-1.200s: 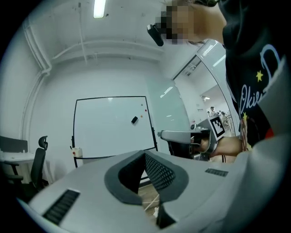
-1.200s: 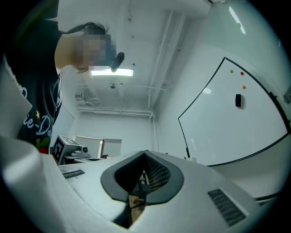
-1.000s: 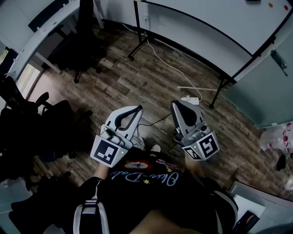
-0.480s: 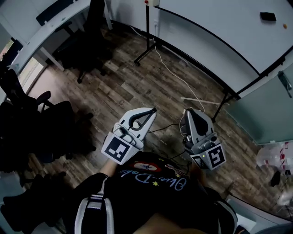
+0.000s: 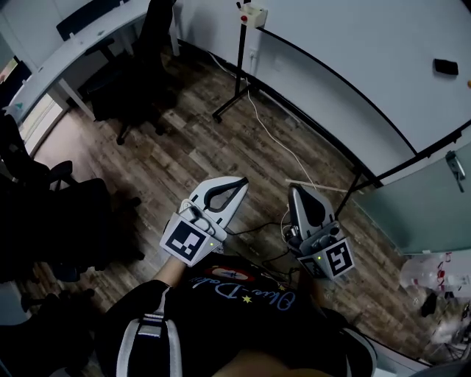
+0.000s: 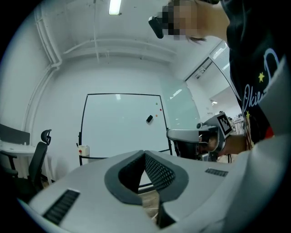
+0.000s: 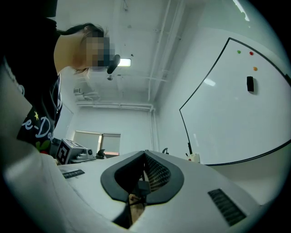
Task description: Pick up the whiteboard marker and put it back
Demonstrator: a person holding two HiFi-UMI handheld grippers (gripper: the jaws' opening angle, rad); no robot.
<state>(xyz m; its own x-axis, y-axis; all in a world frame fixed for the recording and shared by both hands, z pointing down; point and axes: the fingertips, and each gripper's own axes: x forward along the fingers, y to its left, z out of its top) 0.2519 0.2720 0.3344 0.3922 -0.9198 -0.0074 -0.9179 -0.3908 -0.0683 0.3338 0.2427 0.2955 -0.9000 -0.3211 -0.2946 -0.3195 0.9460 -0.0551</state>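
No whiteboard marker shows clearly in any view. The whiteboard (image 5: 368, 66) stands on a black frame at the upper right, with a black eraser (image 5: 445, 66) stuck on it. A small white box (image 5: 254, 13) sits at the board's left corner. My left gripper (image 5: 239, 182) and right gripper (image 5: 296, 190) are held side by side in front of the person's torso, above the wooden floor. Both are shut with nothing between their jaws. The left gripper view faces the whiteboard (image 6: 118, 127) and its eraser (image 6: 149, 119). The right gripper view looks up past the board's edge (image 7: 236, 113).
Black office chairs (image 5: 140, 74) and a white desk (image 5: 66, 59) stand at the left. A white cable (image 5: 272, 132) runs over the floor to the board's stand, and a thin pale rod (image 5: 316, 185) lies by it. A glass wall (image 5: 434, 213) and a plastic bag (image 5: 434, 272) are at the right.
The head view has tilted up, so more of the whiteboard and its eraser now show. Both grippers stayed shut and kept their place in front of the torso.
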